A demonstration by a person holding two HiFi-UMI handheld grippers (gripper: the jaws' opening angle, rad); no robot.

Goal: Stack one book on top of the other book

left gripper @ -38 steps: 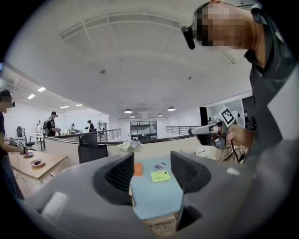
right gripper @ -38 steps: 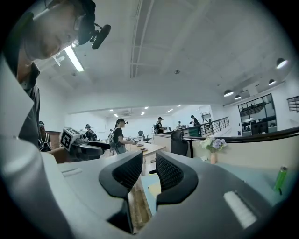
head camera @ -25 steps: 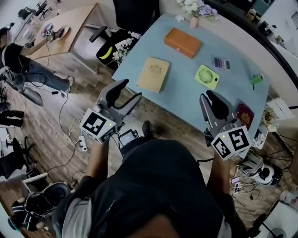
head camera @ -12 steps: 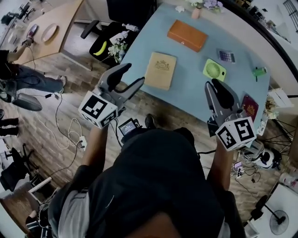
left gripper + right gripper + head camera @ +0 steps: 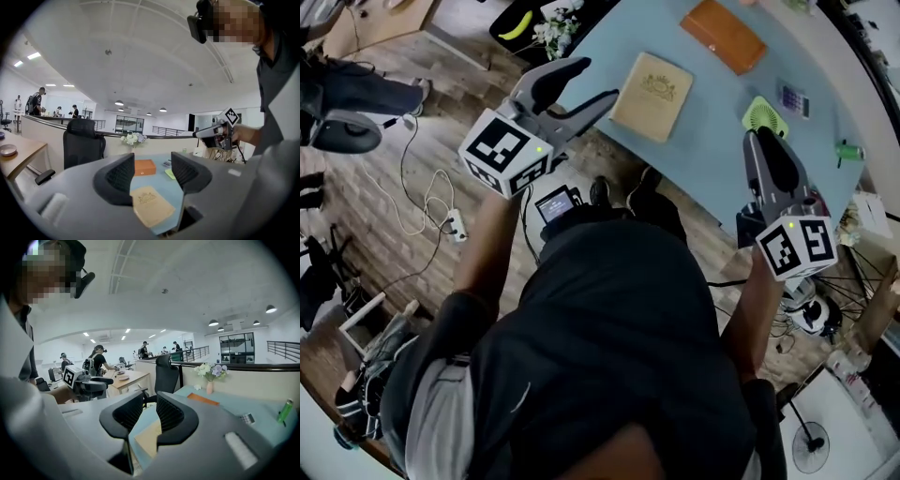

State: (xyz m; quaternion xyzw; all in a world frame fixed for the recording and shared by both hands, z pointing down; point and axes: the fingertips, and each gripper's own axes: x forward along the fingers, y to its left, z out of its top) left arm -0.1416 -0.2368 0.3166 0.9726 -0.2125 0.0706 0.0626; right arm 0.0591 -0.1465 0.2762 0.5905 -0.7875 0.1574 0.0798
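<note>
Tan book [image 5: 652,82] and orange book [image 5: 722,35] lay apart on the blue table [image 5: 712,117]. Left gripper [image 5: 592,82], jaws apart, and right gripper [image 5: 766,148] hung near its edge.

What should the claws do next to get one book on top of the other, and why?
Probably bring the left claw forward and down toward the tan book. Both it and the right claw are open and empty, and neither touches a book. The tan book lies nearest the left claw, flat on the table and apart from the orange book.
</note>
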